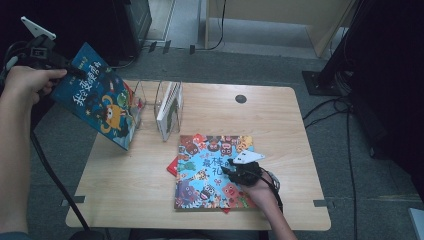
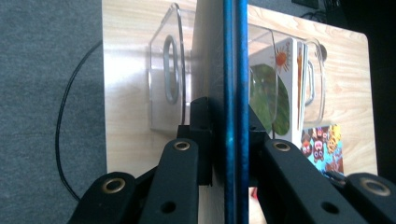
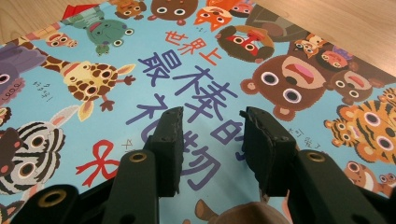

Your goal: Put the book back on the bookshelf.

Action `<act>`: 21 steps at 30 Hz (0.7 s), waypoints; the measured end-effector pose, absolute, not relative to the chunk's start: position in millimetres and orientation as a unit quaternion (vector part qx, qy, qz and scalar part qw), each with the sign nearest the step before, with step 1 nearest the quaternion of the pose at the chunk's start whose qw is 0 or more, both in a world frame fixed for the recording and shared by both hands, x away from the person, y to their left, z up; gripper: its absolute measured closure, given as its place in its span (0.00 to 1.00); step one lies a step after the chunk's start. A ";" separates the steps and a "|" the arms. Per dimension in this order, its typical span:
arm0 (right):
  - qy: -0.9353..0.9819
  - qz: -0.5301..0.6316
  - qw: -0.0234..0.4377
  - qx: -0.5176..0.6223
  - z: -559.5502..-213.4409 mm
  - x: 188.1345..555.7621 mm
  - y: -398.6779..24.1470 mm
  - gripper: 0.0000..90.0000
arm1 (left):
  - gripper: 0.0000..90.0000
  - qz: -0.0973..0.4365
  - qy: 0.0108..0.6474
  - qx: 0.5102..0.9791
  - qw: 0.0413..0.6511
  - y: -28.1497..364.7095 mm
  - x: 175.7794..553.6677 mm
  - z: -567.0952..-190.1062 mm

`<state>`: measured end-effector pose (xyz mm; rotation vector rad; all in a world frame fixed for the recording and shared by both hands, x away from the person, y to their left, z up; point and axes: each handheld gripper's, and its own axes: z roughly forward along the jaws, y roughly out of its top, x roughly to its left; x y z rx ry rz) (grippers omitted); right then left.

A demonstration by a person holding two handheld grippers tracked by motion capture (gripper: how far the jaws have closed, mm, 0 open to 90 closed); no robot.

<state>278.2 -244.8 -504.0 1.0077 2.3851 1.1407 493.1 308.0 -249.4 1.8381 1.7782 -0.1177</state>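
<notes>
A: While I scan from largest to smallest, what sits on the pale wooden table point(image 1: 150, 185)?

B: My right gripper point(image 1: 239, 169) rests unclenched on the flat sky-blue animal picture book point(image 1: 210, 170), likely steadying it. My left gripper point(image 2: 229, 140) clamps the thin blue-covered picture book point(image 1: 97, 97), held tilted beside the clear acrylic book rack point(image 1: 150, 102), probably for slotting upright.
</notes>
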 end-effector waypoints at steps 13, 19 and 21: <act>0.830 0.397 0.159 0.359 -504.0 276.3 -243.6 0.64 | 0.90 -0.048 0.664 0.685 0.295 315.9 501.0 -266.6; 0.830 0.396 0.159 0.359 -503.9 276.4 -243.7 0.64 | 0.84 -0.047 0.652 0.694 0.302 318.0 497.3 -266.0; 0.830 0.396 0.159 0.359 -504.0 276.4 -243.7 0.64 | 0.81 -0.047 0.648 0.696 0.306 318.8 495.4 -265.2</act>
